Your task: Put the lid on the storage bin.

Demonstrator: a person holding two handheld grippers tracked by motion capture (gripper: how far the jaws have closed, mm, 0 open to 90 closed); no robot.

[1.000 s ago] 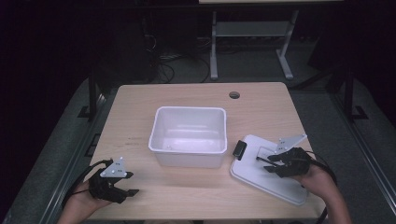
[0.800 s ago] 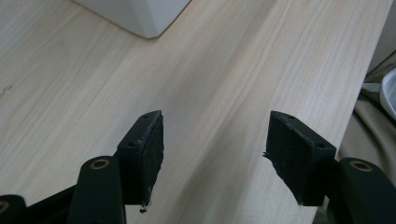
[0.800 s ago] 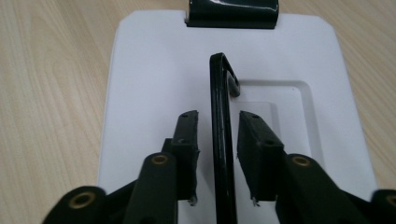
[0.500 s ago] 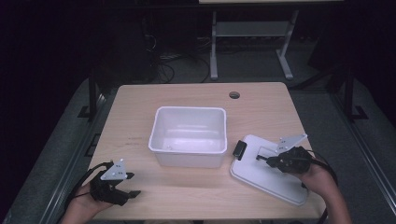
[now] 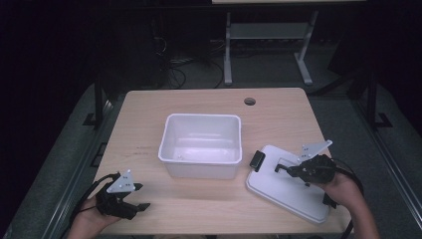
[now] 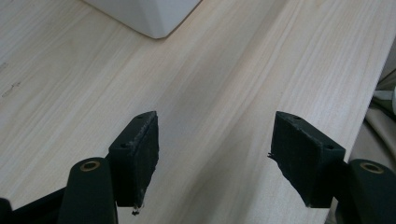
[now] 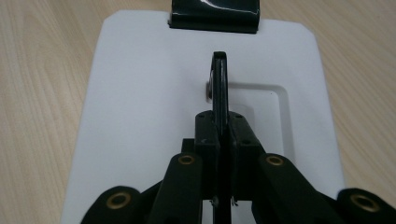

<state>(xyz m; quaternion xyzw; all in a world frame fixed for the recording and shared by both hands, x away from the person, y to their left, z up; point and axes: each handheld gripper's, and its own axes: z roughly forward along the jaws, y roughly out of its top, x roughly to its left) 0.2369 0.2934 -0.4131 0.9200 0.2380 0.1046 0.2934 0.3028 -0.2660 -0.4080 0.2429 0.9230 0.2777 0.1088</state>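
Observation:
A white lid (image 5: 283, 191) lies flat on the table's right side, with a black latch (image 5: 257, 160) on its near-centre end. My right gripper (image 5: 291, 172) rests over the lid, shut on its thin black handle (image 7: 219, 70), which stands upright on edge between the pads. The lid (image 7: 140, 93) spreads beneath the jaws, the latch (image 7: 213, 16) at its far end. My left gripper (image 5: 141, 196) hovers at the front left, open. Its jaws (image 6: 217, 119) have just been opening, with only bare wood between them.
A white open bin (image 5: 199, 169) stands mid-table; its corner (image 6: 149, 14) lies ahead of the left jaws. The wooden table (image 5: 199, 102) has a round cable hole (image 5: 250, 101) at the back. Its front edge runs close to both hands.
The right jaws have closed onto the lid's handle. The left jaws have spread a little wider. Neither hand has shifted place.

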